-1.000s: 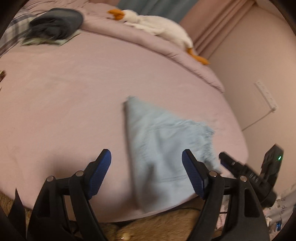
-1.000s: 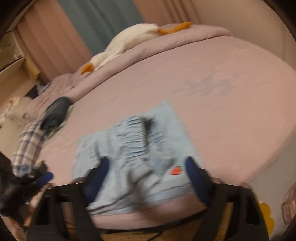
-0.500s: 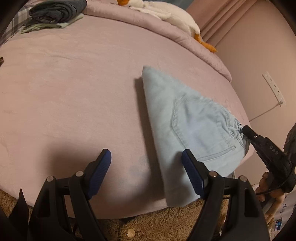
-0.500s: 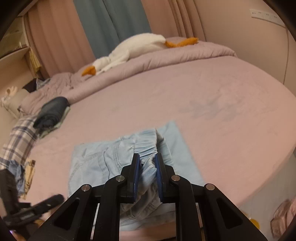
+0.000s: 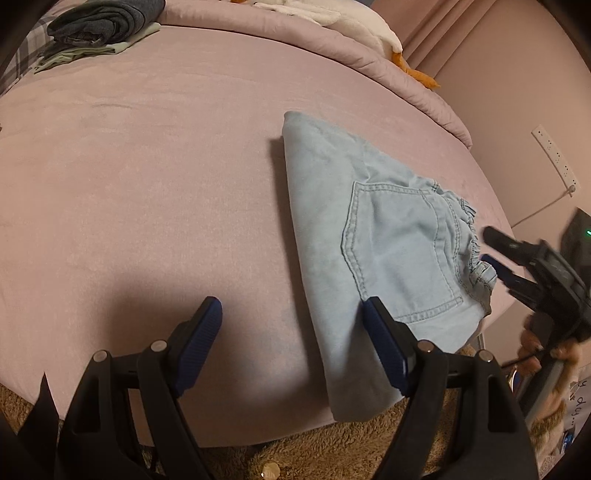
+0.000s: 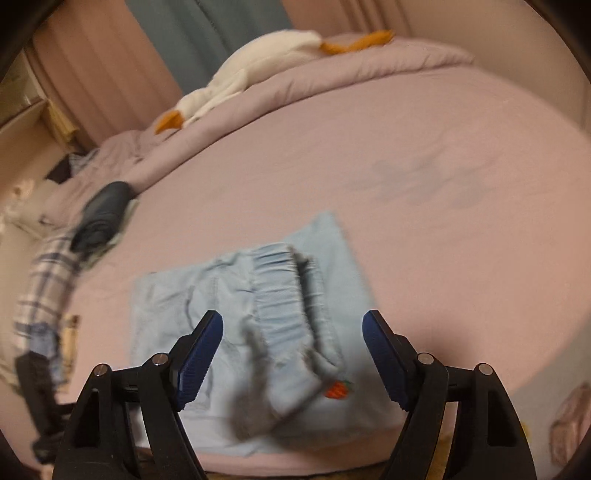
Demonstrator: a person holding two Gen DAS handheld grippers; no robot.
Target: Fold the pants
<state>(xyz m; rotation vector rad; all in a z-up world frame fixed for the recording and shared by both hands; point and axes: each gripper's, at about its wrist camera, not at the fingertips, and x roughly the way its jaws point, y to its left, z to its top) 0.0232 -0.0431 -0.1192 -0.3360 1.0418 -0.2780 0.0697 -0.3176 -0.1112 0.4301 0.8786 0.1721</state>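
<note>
The right gripper (image 6: 291,350), half a second ago clamped on the gathered waistband of the folded light-blue denim pants (image 6: 258,332), now stands wide apart, the waistband released onto the fold.

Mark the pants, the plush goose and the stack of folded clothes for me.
pants (image 5: 391,236), left wrist view, on the back pocket.
plush goose (image 6: 236,79), right wrist view, on the white body.
stack of folded clothes (image 5: 99,22), left wrist view, on the dark top garment.

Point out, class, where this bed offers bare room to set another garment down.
Bare sheet runs left of the light blue pants, up to the dark clothes pile; more lies beyond the pants toward the plush goose. The bed's near right edge is crowded: pants and right gripper.
</note>
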